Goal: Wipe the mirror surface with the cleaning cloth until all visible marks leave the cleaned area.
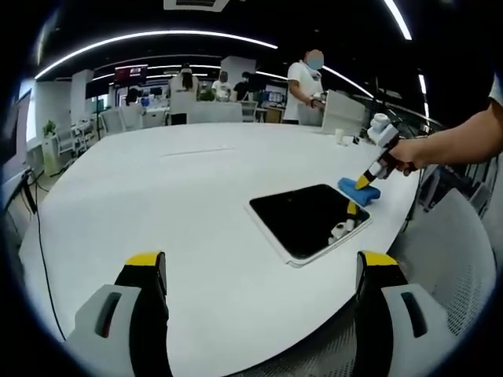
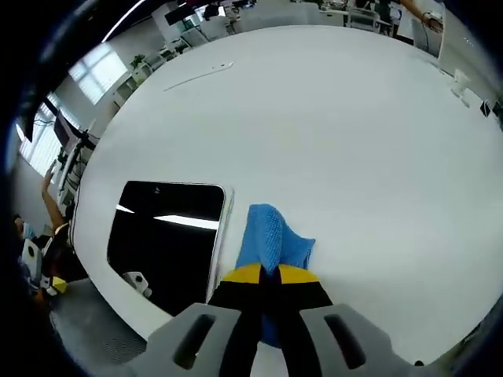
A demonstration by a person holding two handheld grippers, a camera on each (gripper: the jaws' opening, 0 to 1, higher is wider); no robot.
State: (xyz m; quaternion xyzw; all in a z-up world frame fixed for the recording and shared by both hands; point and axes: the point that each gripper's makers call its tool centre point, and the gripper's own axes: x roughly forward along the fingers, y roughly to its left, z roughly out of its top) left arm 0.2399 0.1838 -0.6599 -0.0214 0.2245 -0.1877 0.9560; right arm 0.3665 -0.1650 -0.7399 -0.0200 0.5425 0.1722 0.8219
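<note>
A: Where's the mirror? I see a dark, glossy rectangular mirror (image 2: 165, 236) in a pale frame, lying flat on the round white worktop (image 2: 330, 118) near its edge.

B: Right, and the blue cleaning cloth (image 2: 271, 243) sits just beside the mirror's long side, off the glass. The right gripper (image 2: 265, 276) has its yellow-tipped fingers pinched tight on that cloth.

A: So the wipe goes sideways from cloth onto glass, across the mirror's short axis?

B: That's my read. The right hand is far nearer; the left gripper (image 1: 263, 271) hangs well back from the mirror, fingers spread wide, holding nothing.
</note>
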